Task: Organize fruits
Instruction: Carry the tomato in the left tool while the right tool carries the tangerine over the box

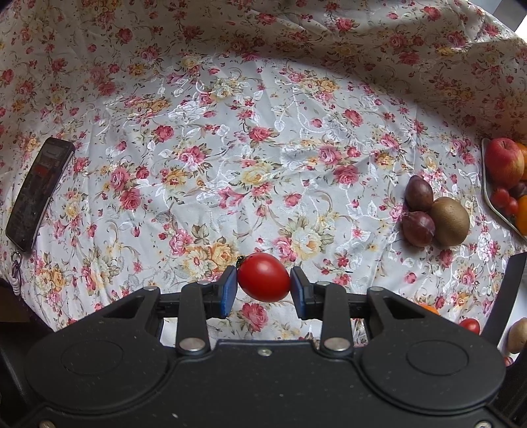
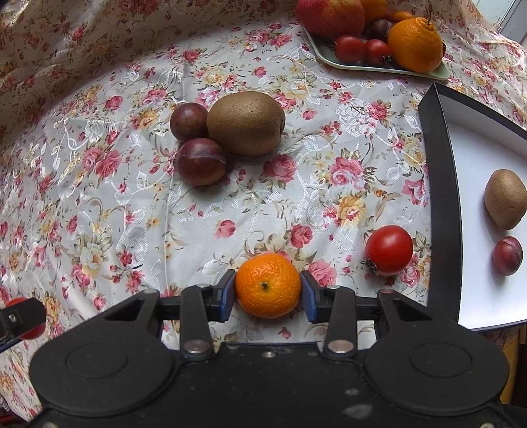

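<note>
My left gripper [image 1: 263, 284] is shut on a red tomato [image 1: 263, 278], held just above the floral cloth. In the right wrist view my right gripper [image 2: 268, 291] has its blue pads against both sides of a small mandarin [image 2: 268, 284] that sits low at the cloth. A second tomato [image 2: 388, 250] lies to the right of it. A kiwi [image 2: 245, 123] and two plums [image 2: 188, 121] [image 2: 201, 160] lie together farther out. A white box with a black rim [image 2: 441, 197] at the right holds a kiwi [image 2: 504, 204] and a plum [image 2: 507, 255].
A pale green plate [image 2: 329, 56] at the far right carries an apple [image 2: 329, 13], a large orange [image 2: 415, 44] and small tomatoes. A dark phone [image 1: 39, 191] lies at the left edge of the cloth in the left wrist view. The cloth rises in folds at the back.
</note>
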Motion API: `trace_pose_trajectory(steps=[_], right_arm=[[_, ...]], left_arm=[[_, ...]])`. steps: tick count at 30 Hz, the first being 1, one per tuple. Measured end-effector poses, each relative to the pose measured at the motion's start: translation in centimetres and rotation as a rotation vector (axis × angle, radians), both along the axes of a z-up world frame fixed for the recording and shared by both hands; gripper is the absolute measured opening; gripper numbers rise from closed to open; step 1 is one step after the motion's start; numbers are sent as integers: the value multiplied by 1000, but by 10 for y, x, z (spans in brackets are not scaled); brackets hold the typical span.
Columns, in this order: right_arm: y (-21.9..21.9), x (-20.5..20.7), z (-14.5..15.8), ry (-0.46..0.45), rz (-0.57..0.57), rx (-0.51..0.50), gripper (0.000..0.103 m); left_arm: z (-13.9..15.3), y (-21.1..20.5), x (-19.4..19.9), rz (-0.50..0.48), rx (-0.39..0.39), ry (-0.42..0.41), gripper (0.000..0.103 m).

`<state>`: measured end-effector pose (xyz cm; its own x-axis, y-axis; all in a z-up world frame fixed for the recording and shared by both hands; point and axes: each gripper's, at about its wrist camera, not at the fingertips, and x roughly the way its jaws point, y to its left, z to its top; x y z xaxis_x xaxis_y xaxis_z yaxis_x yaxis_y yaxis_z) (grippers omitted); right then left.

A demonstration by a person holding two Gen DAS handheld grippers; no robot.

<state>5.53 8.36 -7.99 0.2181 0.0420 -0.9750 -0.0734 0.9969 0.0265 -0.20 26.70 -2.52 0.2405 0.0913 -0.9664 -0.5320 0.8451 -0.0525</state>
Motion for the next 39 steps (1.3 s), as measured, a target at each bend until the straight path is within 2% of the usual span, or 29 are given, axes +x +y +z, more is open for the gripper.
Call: trace_pose_trajectory(steps=[7, 22, 30, 39], right_arm=[[-18, 5, 12, 34, -40, 103, 42], [-92, 14, 55, -43, -153, 204, 42], [-157, 27, 69, -75, -297, 211, 42], [-232, 34, 79, -106, -477, 193, 42]], left_arm=[[9, -20, 7, -30, -2, -16, 43], [18, -96, 33, -157, 30, -21, 43], [17, -149, 46, -266, 39, -14, 43], [18, -203, 55, -381, 9, -17, 43]])
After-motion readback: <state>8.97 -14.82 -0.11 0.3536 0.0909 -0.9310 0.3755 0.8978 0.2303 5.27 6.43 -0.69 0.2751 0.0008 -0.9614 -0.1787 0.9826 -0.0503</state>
